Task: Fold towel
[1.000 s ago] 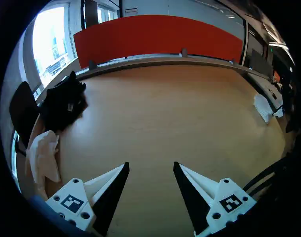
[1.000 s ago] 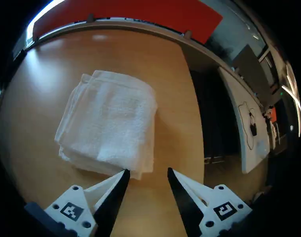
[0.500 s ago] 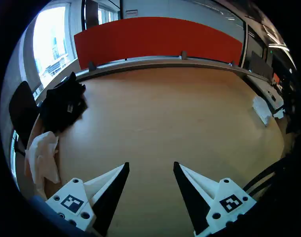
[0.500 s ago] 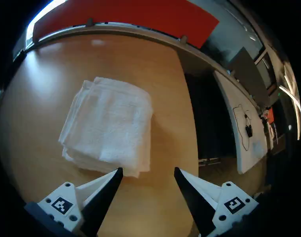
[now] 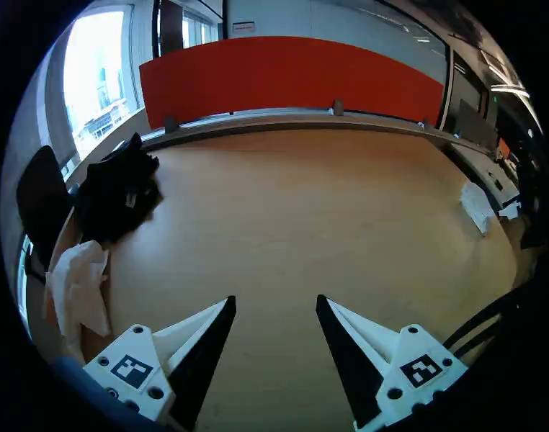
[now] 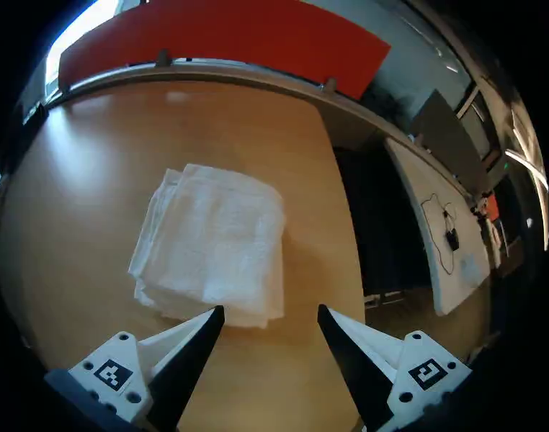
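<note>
A white towel (image 6: 213, 245), folded into a thick square stack, lies flat on the wooden table (image 6: 80, 187) in the right gripper view. My right gripper (image 6: 269, 320) hangs open just short of the towel's near edge, with nothing between its fingers. In the left gripper view the same folded towel (image 5: 478, 205) shows small at the far right edge of the table (image 5: 296, 216). My left gripper (image 5: 274, 309) is open over bare wood, far from the towel, holding nothing.
A black bag (image 5: 116, 191) and a crumpled white cloth (image 5: 78, 284) lie at the table's left side, beside a dark chair (image 5: 37, 201). A red divider (image 5: 289, 75) runs along the far edge. Right of the table is a gap and another white desk (image 6: 440, 237).
My right gripper has opened a little wider and pulled back from the towel, which now looks smaller and farther off. The left gripper has barely shifted.
</note>
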Demonstrator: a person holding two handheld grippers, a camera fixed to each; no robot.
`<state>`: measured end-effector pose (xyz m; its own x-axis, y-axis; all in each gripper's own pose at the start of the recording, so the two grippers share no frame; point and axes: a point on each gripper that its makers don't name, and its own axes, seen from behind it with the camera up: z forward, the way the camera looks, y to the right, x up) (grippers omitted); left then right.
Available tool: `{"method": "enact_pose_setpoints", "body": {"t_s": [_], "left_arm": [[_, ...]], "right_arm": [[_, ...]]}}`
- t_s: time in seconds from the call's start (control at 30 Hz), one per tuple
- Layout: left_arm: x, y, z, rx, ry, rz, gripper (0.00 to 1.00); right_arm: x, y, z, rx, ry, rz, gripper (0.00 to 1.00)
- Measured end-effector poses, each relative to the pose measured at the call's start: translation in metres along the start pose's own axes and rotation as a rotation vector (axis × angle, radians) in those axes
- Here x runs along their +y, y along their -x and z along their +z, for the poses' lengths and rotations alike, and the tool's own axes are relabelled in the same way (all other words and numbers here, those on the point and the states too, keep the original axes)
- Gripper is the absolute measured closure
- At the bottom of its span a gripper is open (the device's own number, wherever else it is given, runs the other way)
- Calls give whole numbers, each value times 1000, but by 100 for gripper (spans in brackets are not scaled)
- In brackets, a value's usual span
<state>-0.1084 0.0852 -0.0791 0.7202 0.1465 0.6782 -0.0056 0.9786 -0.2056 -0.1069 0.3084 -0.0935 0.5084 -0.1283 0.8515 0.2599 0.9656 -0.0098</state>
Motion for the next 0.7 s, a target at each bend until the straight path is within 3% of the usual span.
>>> {"method": "enact_pose_setpoints", "body": {"t_s": [0.37, 0.7], "left_arm": [[-7, -10, -1, 25, -9, -21, 18], [-8, -20, -2, 50, -16, -39, 18]], "right_arm": [[-12, -32, -21, 179, 22, 116, 0], [-15, -74, -51, 385, 65, 204, 0]]}}
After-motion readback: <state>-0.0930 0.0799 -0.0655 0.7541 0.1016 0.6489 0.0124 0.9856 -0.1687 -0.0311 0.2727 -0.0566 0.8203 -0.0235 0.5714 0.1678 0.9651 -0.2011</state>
